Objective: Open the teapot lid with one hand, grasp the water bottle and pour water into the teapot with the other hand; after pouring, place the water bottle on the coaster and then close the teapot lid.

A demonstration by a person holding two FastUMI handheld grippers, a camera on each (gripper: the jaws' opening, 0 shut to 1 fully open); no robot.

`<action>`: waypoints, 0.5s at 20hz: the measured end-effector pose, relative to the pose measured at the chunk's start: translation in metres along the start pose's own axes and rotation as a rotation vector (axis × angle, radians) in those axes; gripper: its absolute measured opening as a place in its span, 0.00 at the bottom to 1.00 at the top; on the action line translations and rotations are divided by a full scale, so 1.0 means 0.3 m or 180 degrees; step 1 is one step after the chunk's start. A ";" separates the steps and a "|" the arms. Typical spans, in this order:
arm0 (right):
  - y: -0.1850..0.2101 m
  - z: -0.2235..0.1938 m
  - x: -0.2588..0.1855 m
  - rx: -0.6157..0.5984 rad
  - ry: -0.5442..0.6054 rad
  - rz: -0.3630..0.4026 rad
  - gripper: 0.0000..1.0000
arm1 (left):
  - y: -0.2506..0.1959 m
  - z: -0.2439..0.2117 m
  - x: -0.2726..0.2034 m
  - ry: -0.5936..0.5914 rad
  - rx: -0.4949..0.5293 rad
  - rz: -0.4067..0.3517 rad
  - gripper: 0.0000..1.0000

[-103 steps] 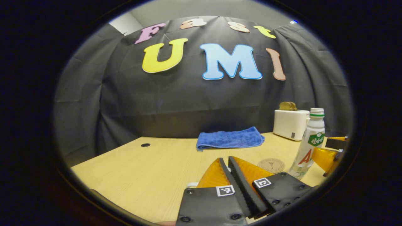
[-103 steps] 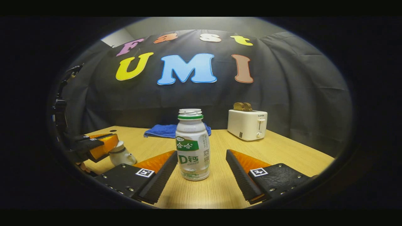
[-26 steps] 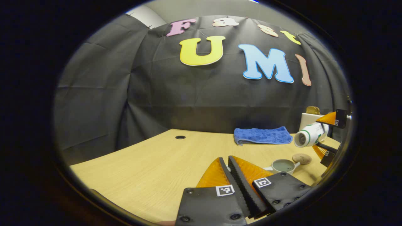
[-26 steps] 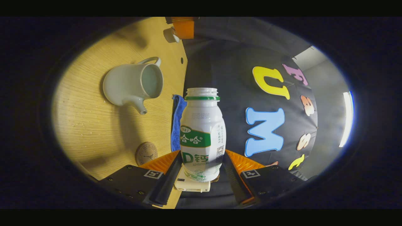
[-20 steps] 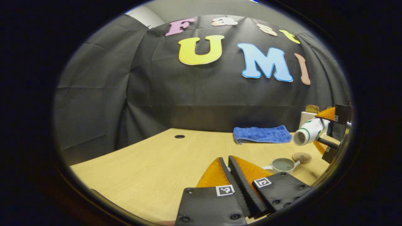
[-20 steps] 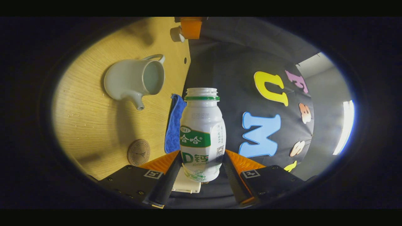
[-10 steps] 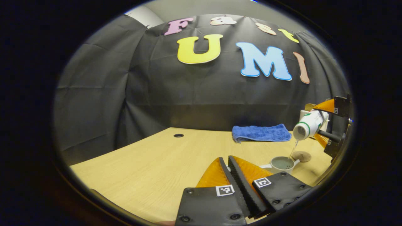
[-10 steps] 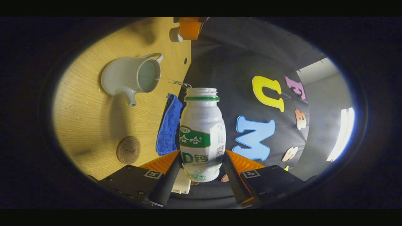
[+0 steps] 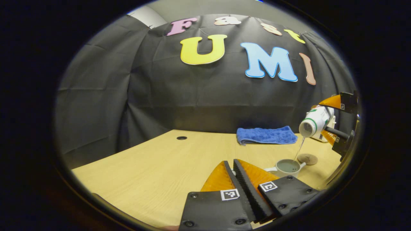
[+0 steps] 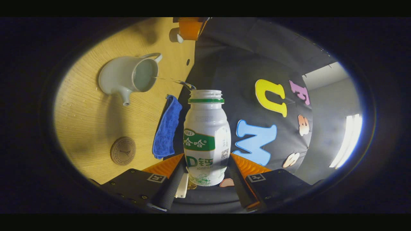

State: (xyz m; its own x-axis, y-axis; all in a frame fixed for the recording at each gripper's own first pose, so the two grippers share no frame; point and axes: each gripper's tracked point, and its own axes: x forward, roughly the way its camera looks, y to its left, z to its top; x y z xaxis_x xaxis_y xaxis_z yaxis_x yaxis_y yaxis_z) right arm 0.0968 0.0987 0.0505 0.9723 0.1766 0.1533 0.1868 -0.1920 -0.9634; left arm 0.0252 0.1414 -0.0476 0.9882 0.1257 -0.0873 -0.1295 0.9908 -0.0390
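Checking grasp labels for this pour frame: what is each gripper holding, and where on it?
Right gripper: shut on the water bottle, fingers on its lower body, near the base. Left gripper: fingers closed on the teapot lid, seen from the right gripper view.

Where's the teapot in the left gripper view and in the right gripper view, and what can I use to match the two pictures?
Left gripper view: the teapot sits low at right on the table, lid off, under the tilted water bottle.
Right gripper view: the teapot is at upper left, seen sideways, a thin stream running into its mouth.
Shared landmark: the blue towel, lying beyond the teapot at the wall.
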 end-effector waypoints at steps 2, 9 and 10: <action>-0.009 0.004 -0.005 -0.0040 -0.0007 -0.0045 0.76 | 0.000 0.002 -0.001 0.0001 0.0003 -0.0005 0.10; -0.032 0.005 -0.011 -0.0128 -0.0029 -0.0149 0.76 | -0.002 -0.003 -0.002 0.0010 0.0012 -0.0011 0.10; -0.041 0.002 -0.012 -0.0142 -0.0033 -0.0166 0.76 | -0.004 -0.006 0.000 0.0012 0.0013 -0.0012 0.10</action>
State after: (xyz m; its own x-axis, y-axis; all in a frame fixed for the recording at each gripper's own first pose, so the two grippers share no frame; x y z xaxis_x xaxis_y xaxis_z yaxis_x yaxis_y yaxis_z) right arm 0.0908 0.1012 0.0617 0.9596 0.1975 0.2005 0.2435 -0.2251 -0.9434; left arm 0.0253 0.1403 -0.0494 0.9884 0.1219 -0.0909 -0.1255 0.9915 -0.0351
